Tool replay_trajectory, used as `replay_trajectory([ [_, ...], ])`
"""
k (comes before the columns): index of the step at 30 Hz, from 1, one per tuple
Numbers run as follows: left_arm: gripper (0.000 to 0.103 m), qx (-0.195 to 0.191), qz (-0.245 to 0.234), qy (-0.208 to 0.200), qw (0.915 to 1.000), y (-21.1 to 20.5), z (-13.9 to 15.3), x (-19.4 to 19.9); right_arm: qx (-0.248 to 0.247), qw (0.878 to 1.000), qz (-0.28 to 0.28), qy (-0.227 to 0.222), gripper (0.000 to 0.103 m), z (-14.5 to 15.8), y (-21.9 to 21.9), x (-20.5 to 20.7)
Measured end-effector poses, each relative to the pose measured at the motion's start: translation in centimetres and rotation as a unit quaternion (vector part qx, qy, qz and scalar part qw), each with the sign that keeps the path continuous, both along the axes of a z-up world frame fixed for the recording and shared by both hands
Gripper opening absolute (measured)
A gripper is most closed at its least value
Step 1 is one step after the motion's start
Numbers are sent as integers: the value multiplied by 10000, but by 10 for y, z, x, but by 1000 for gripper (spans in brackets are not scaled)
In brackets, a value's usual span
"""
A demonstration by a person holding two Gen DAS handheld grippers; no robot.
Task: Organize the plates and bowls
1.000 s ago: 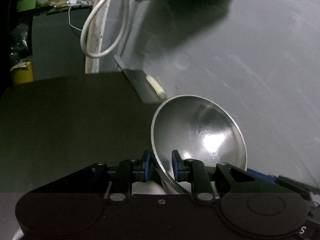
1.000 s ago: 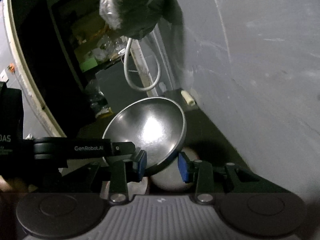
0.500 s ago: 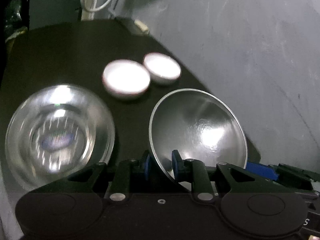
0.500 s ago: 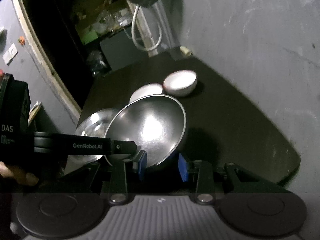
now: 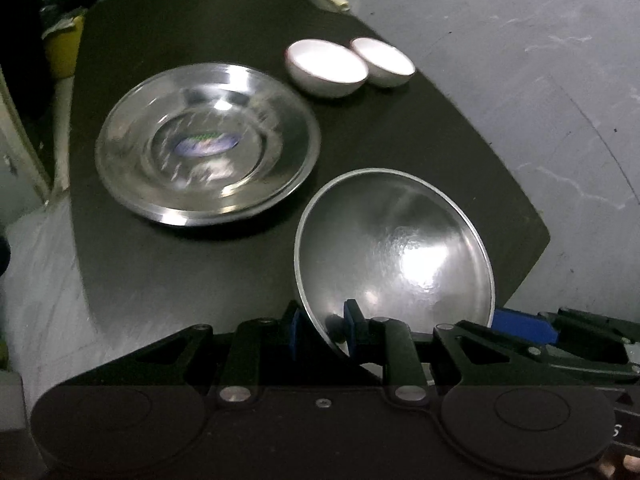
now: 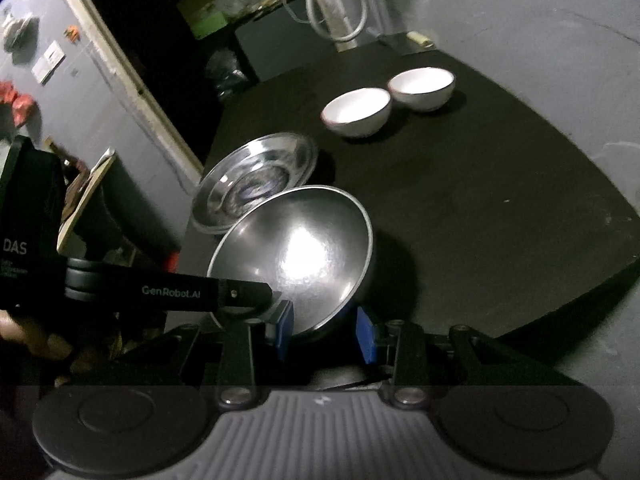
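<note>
My left hand-held gripper (image 5: 320, 330) is clamped on the rim of a steel bowl (image 5: 394, 252), held tilted above the near part of the black bench (image 5: 400, 140); my right hand-held gripper (image 6: 325, 334) has its pads either side of that bowl's lower edge, though I cannot tell whether they press on it. To do this well I judge I should level the bowl before lowering it, and keep clear of the steel plate (image 5: 208, 142) and the two white bowls (image 5: 326, 66) behind. Readable writing — "GenRobot.AI" and "DAS" on the left gripper's body in the right view; the plate's centre sticker is too blurred to read.
</note>
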State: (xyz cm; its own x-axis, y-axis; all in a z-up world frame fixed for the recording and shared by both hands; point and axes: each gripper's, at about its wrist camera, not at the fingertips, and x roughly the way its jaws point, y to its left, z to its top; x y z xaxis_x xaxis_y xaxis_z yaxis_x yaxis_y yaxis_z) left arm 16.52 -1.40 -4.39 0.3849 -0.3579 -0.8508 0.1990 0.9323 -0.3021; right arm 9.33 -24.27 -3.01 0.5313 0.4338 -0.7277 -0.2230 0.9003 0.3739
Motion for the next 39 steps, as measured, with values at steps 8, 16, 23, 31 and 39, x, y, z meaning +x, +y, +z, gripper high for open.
replay_trajectory([
  [8, 24, 40, 215, 93, 9997, 15, -1, -10, -37, 9997, 234, 57, 38, -4, 13, 6],
  [16, 25, 80, 294, 79, 9995, 16, 0, -9, -46, 9996, 290, 34, 38, -4, 17, 10],
  [23, 61, 72, 434, -80, 9990, 22, 7, -12, -58, 9999, 80, -116, 50, 1, 10, 11],
  [31, 91, 170, 1024, -665, 9924, 46, 33, -12, -78, 9984, -334, -442, 88, 9, -5, 16],
  [39, 102, 429, 1849, -1138, 9752, 60, 44, 37, -159, 9952, -605, -750, 101, 15, -16, 45],
])
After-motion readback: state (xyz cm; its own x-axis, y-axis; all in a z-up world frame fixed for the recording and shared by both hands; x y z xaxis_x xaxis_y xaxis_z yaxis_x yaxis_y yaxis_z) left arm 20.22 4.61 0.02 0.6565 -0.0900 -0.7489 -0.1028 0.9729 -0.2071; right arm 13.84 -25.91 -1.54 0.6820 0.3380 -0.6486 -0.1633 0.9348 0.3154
